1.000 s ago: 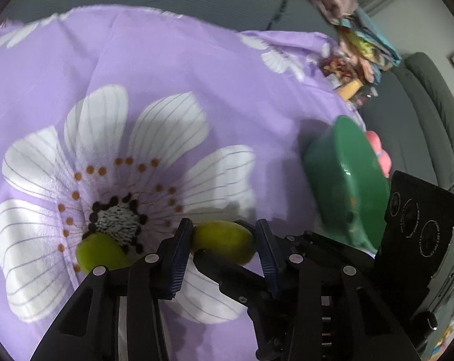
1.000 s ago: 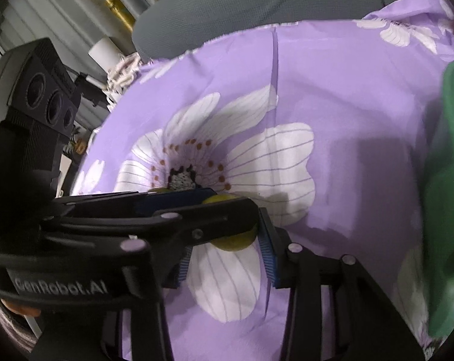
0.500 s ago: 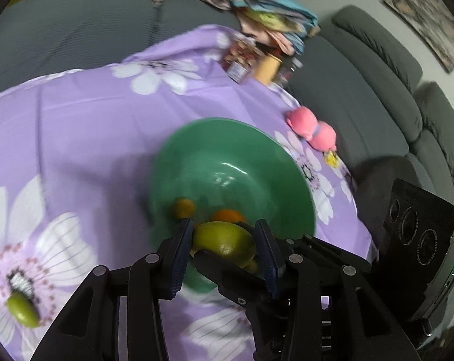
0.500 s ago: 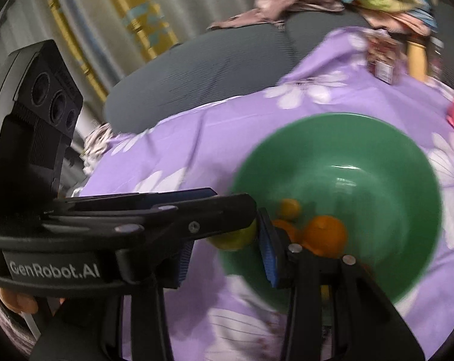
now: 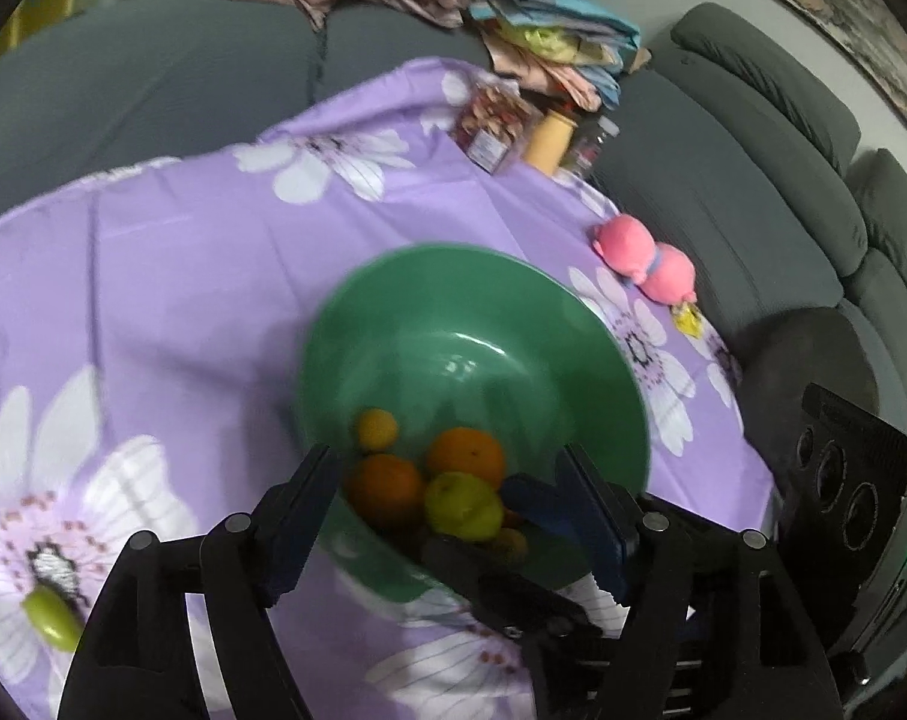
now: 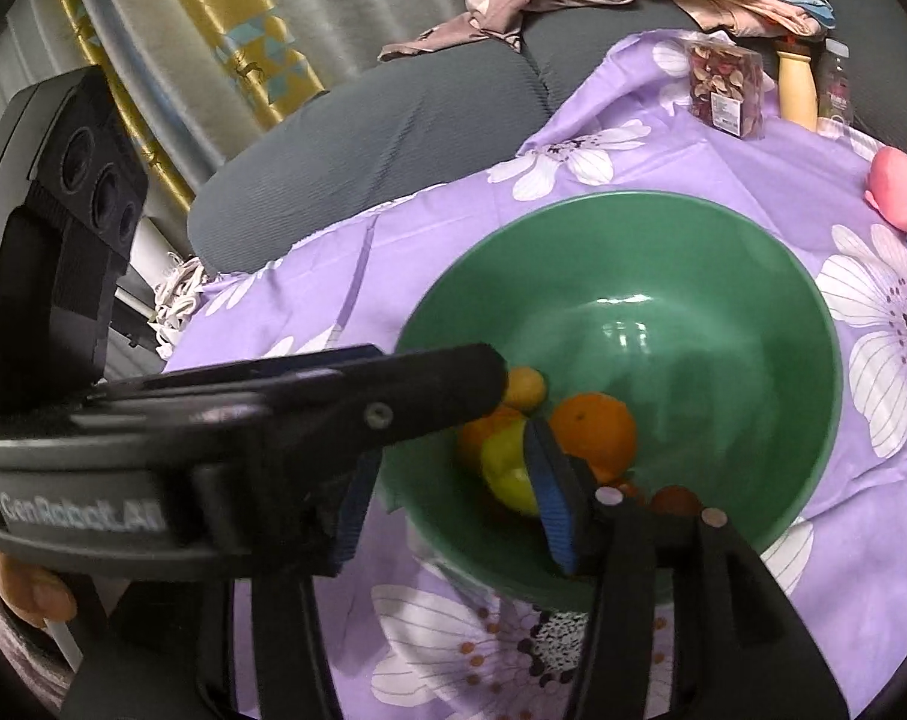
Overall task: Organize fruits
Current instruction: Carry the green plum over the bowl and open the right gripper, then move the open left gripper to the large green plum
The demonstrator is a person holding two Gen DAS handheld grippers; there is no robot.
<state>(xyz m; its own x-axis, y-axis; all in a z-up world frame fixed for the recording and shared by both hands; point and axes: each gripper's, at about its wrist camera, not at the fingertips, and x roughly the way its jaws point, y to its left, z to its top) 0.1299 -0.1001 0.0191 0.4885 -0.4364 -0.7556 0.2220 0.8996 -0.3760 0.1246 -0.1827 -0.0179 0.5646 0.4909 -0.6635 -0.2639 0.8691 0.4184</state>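
Fruits (image 5: pixel 429 480) in bowl (image 5: pixel 471 300) (on cloth (image 5: pixel 183 252))

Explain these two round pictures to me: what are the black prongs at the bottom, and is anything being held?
No robot is here: a person holds a two-finger gripper in each hand, and each carries a wide-angle camera looking along its fingers. One picture comes from the left gripper, the other from the right gripper; the black prongs are their fingers. Both hang over a green bowl on a purple flowered cloth spread in front of a grey sofa. In the bowl lie oranges and a yellow-green fruit. Both pairs of jaws are opening; the yellow-green fruit sits between them, touching no pad that I can see. Another green fruit lies on the cloth outside the bowl. Further back are a pink plush toy, snack jars and piled clothes.
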